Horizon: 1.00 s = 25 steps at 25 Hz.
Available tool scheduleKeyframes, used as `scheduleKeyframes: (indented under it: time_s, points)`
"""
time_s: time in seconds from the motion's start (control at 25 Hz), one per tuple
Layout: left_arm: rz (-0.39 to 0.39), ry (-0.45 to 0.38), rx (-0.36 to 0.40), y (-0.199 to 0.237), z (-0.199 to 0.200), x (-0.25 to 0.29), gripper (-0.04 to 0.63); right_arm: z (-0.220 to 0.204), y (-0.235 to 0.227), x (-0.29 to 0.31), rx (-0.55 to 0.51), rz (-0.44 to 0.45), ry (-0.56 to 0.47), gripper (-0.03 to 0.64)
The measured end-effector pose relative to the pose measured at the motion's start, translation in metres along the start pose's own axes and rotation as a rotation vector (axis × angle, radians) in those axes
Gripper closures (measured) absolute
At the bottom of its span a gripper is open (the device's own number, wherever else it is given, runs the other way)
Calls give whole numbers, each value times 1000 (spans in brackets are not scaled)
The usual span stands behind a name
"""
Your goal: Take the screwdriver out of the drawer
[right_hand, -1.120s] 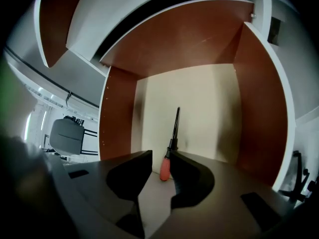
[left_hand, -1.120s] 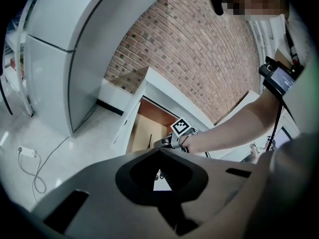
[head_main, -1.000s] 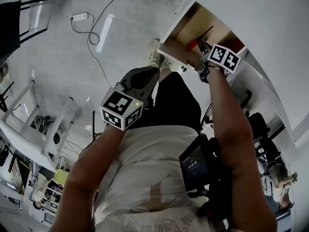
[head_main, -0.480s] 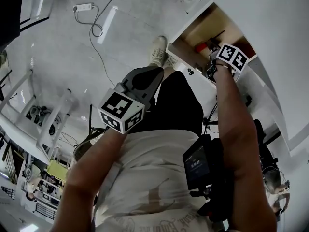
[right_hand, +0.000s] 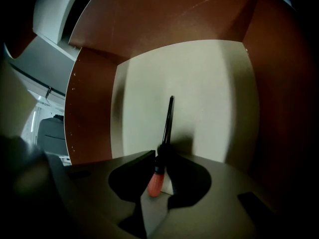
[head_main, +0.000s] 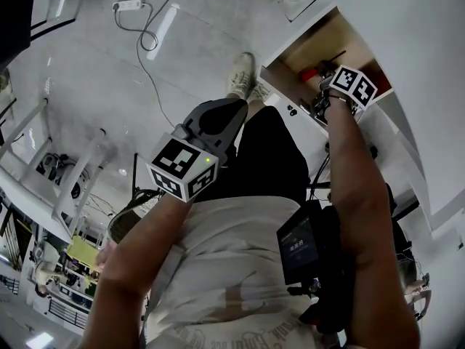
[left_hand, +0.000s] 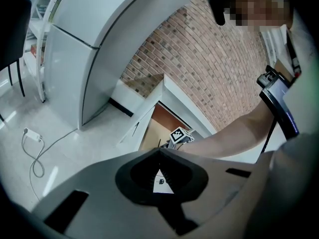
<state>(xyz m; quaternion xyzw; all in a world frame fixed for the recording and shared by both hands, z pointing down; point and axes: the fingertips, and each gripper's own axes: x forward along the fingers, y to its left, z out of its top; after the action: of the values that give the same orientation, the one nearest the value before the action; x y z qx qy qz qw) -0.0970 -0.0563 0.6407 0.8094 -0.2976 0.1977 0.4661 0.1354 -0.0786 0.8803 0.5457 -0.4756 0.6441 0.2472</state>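
White floor [head_main: 94, 64] around; drawer [right_hand: 199, 78] open, brown walls, pale bottom; screwdriver [right_hand: 167, 128] lies flat on drawer bottom, red handle nearest right gripper [right_hand: 160, 159]; that gripper reaches into drawer, jaws closing, handle between them, small gap showing beside it; left gripper [left_hand: 159, 151] well outside drawer, jaws together, empty.
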Motion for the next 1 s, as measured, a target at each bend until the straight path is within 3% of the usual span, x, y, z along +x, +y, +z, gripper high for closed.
scheduleKeyframes:
  time_s: [0.16, 0.64, 1.0]
  points:
    - [-6, -8, -1, 2, 4, -1, 574, 0, 3, 0, -12, 10, 0, 542]
    - [-25, 3, 48, -6, 9, -7, 574, 3, 30, -17, -191, 48, -31, 546]
    - [-41, 9, 99, -25, 14, -9, 574, 0, 33, -42, -239, 77, -68, 546]
